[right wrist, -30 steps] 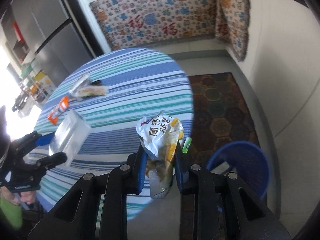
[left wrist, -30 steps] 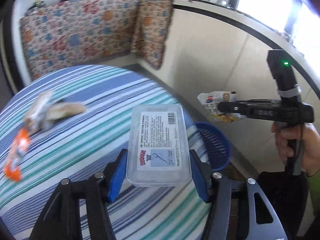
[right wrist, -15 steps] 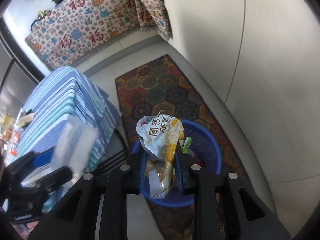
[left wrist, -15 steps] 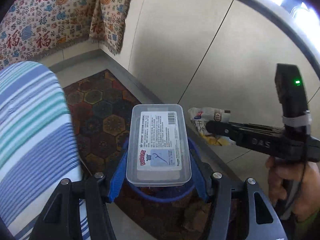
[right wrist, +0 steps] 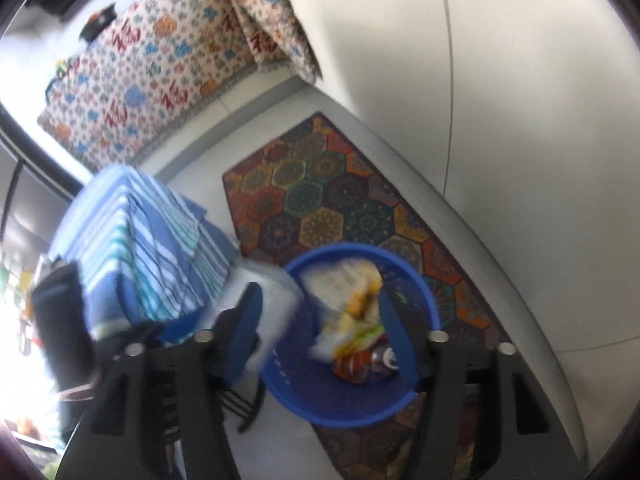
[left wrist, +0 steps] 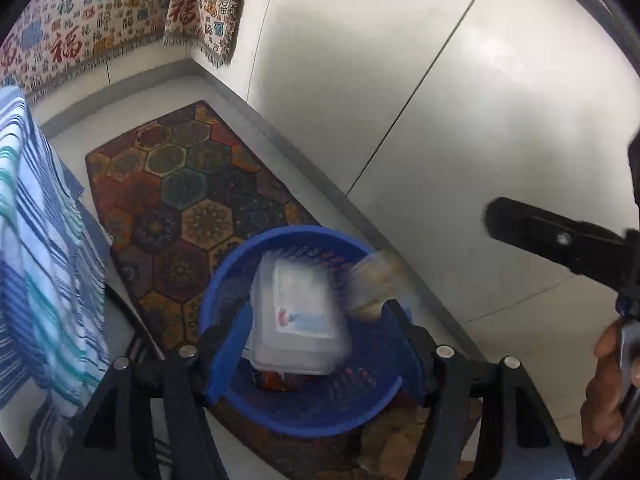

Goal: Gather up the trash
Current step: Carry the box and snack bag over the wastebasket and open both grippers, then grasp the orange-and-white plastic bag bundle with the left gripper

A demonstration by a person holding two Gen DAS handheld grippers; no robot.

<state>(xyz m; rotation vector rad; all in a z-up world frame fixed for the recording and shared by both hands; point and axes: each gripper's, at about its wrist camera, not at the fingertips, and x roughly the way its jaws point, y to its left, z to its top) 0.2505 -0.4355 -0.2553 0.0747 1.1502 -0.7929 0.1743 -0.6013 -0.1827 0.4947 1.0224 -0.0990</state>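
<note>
A blue basket (left wrist: 256, 242) (right wrist: 340, 400) stands on the floor under both grippers. My left gripper (left wrist: 316, 344) points down over it, its jaws opening. The clear plastic box (left wrist: 298, 312) is blurred between them, free of the blue pads and dropping into the basket. My right gripper (right wrist: 320, 332) is opening too. The white and yellow snack wrapper (right wrist: 348, 308) has left its pads and falls, blurred, into the basket. The wrapper (left wrist: 372, 284) also shows in the left wrist view, the box (right wrist: 280, 304) in the right one.
The basket sits on a patterned hexagon rug (left wrist: 180, 184) (right wrist: 320, 200) beside a white cabinet wall (left wrist: 400, 80). The table with the striped blue cloth (left wrist: 40, 260) (right wrist: 140, 240) is close on the left. An orange wrapper (right wrist: 360, 364) lies in the basket. A hand (left wrist: 608, 392) holds the right gripper.
Both grippers swung from the table to above the basket and sank toward it. Both jaws have spread, and the box and the snack wrapper have come loose and are falling.
</note>
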